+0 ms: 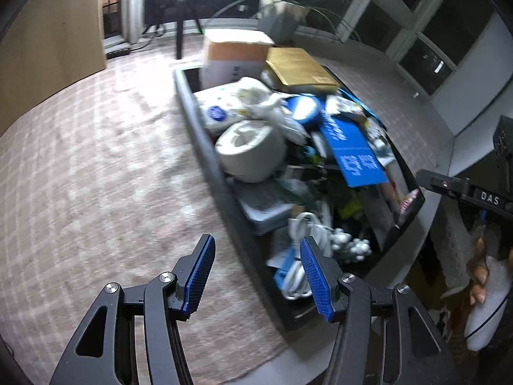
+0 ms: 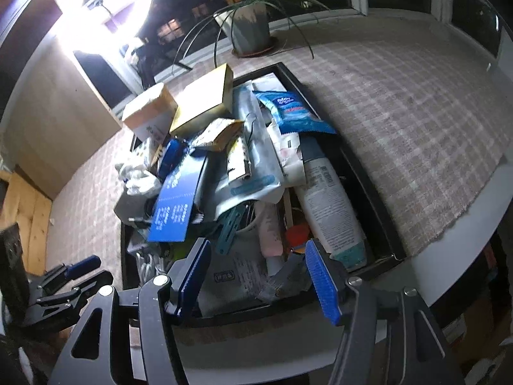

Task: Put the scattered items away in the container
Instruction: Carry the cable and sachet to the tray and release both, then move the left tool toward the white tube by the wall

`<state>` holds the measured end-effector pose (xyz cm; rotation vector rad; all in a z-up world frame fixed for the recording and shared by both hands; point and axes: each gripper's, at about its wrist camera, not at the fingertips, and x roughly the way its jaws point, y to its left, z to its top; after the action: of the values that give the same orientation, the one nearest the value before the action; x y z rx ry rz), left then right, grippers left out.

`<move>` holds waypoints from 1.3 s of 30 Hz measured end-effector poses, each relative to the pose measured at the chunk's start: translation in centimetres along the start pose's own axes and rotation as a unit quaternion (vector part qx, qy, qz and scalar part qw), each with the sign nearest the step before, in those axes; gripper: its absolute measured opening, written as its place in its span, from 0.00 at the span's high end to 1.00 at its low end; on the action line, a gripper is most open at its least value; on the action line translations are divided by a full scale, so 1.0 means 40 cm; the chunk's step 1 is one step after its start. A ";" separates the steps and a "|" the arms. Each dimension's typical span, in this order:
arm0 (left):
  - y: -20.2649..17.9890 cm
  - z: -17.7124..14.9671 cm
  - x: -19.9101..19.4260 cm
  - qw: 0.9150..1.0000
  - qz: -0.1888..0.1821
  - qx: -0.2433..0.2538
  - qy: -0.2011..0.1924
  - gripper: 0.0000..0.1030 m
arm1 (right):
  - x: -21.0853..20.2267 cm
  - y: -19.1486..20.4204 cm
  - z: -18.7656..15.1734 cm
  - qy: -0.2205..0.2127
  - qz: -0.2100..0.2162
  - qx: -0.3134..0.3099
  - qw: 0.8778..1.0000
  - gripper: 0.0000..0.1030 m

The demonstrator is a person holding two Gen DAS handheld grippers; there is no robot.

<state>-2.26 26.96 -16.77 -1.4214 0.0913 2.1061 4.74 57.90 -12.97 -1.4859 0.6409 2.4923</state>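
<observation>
Through my left wrist camera, my left gripper (image 1: 256,276) hangs with jaws apart and nothing between them, over the near edge of the black container (image 1: 205,134), heaped with a tape roll (image 1: 250,150) and a blue card (image 1: 352,147).

From the right wrist, my right gripper (image 2: 256,272) stands released and empty above the container's (image 2: 368,173) near end, beside a white bottle (image 2: 330,205).
</observation>
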 end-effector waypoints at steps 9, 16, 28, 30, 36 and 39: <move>0.221 0.011 -0.050 0.997 0.040 -0.061 -0.011 0.43 | 0.028 0.147 0.009 0.007 0.010 -0.034 0.999 0.44; 0.475 0.001 -0.125 0.989 0.081 -0.122 -0.028 0.44 | 0.082 0.368 0.020 0.015 0.017 -0.089 0.996 0.44; 1.003 0.005 -0.256 0.954 0.178 -0.237 -0.040 0.49 | 0.238 0.815 0.043 0.042 0.067 -0.143 0.987 0.42; 1.110 0.008 -0.268 0.943 0.195 -0.266 -0.034 0.51 | 0.263 0.885 0.051 0.046 0.072 -0.146 0.986 0.38; 1.377 0.024 -0.282 0.914 0.215 -0.345 -0.017 0.53 | 0.323 1.086 0.080 0.049 0.088 -0.169 0.980 0.37; 1.486 0.041 -0.277 0.899 0.215 -0.381 -0.011 0.53 | 0.352 1.172 0.089 0.053 0.093 -0.182 0.978 0.37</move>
<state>-30.73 -26.15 -21.99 -1.9480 -0.5394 2.6811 -21.68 16.58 -10.87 -1.7658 0.3652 2.8053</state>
